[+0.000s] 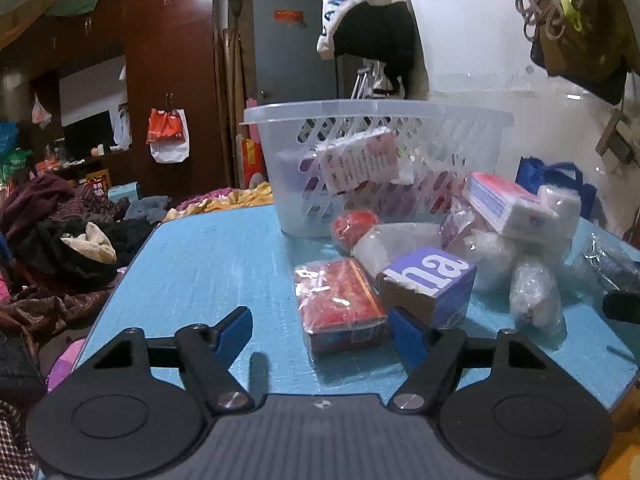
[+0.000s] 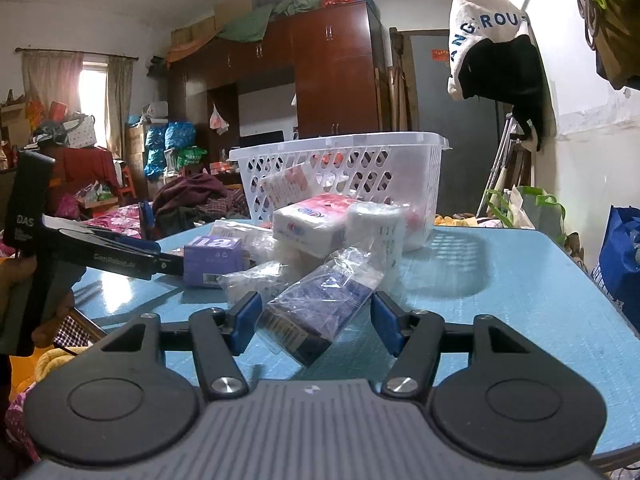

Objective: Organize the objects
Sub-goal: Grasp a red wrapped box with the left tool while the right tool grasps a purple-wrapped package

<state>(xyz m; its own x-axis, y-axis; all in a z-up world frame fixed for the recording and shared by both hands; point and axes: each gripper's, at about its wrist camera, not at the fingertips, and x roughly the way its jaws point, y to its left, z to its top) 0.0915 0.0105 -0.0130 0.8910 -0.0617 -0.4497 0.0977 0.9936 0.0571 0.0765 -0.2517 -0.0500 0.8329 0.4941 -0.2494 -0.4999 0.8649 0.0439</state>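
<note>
The left tool (image 1: 320, 330) is hovering low over the pale blue, finely ribbed desk (image 1: 192, 272), its blue pads spread apart around a red box (image 1: 340, 308) wrapped in crinkled clear film. The right pad is sitting just beside the box's near corner and the left pad is standing well clear, so nothing is being gripped. Just right of the box, a purple carton (image 1: 434, 284) with large white letters is lying tilted.

The right tool (image 2: 316, 320) is bracketing a dark blue rectangular packet (image 2: 316, 312) in glossy, wrinkled plastic. The packet is lying slantwise between the pads; I cannot tell whether they are pressing on it.

Behind both, a heap of soft white tissue packs (image 2: 310, 228) and rounded film-wrapped bundles (image 1: 534, 298) is piling up against a translucent white plastic basket (image 1: 400, 110) with lattice walls. The basket is standing upright at the desk's far side, already holding a pink-and-white pack (image 1: 362, 160) leaning on its wall.
</note>
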